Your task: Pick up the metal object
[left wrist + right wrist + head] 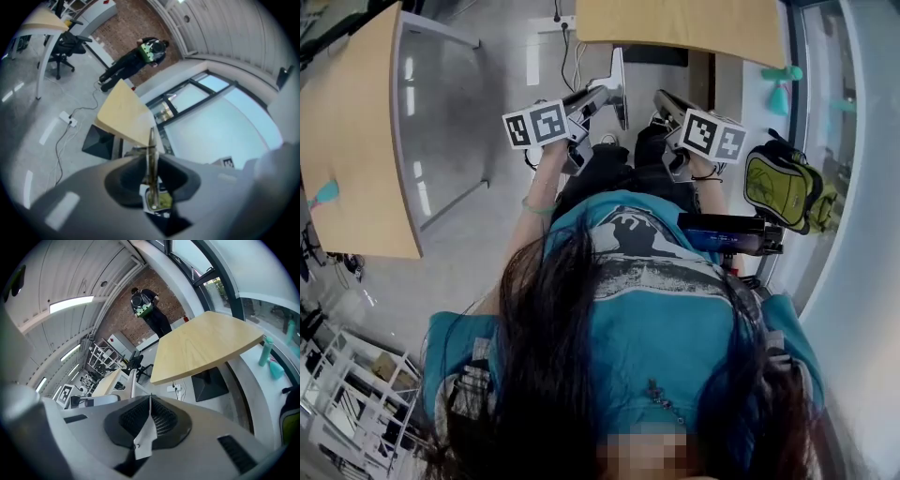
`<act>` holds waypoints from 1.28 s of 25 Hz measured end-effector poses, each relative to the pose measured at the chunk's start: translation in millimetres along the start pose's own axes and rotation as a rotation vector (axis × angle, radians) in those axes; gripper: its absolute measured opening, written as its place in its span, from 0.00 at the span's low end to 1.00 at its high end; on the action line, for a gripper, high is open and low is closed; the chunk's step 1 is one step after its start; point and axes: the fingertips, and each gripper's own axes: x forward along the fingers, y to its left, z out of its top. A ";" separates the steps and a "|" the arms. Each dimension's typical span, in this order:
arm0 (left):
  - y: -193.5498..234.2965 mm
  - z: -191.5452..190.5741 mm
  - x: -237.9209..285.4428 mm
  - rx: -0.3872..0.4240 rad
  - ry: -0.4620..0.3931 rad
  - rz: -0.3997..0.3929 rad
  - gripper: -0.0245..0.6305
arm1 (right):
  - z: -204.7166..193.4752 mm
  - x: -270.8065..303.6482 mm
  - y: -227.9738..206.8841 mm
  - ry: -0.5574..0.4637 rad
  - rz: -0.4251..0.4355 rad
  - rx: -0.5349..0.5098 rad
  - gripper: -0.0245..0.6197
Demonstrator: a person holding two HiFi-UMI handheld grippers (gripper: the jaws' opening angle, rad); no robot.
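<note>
The metal object (620, 86) is a thin flat grey strip held up in the air in front of the person. My left gripper (602, 96) is shut on it. In the left gripper view the metal strip (151, 145) shows edge-on, upright, pinched between the two dark pads. My right gripper (662, 99) hangs just right of it, apart from it, with its jaws shut and nothing held; in its own view the right gripper (150, 405) shows pads meeting along a thin line. That view also catches the strip (131, 383) at lower left.
A wooden table (356, 141) stands at the left and another table (684, 28) at the top. A green backpack (783, 187) and teal bottles (780, 89) sit by the window at the right. A power strip with cables (562, 21) lies on the floor. A distant person (140, 56) stands by a brick wall.
</note>
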 end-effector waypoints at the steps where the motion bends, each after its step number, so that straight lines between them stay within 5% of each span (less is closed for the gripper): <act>1: -2.5 -3.9 0.5 -0.001 0.005 -0.007 0.16 | -2.7 -5.2 -1.0 -0.007 -0.004 0.005 0.07; 13: -58.5 -69.3 14.8 0.057 -0.005 -0.021 0.16 | -38.5 -78.3 -42.2 -0.047 0.018 0.011 0.07; 18: -65.0 -76.7 10.6 0.020 -0.022 -0.009 0.16 | -40.3 -89.7 -40.1 -0.019 0.035 -0.027 0.07; 32: -123.2 -245.4 -6.2 -0.044 -0.119 0.026 0.16 | -155.7 -218.3 -92.9 0.034 0.077 -0.120 0.07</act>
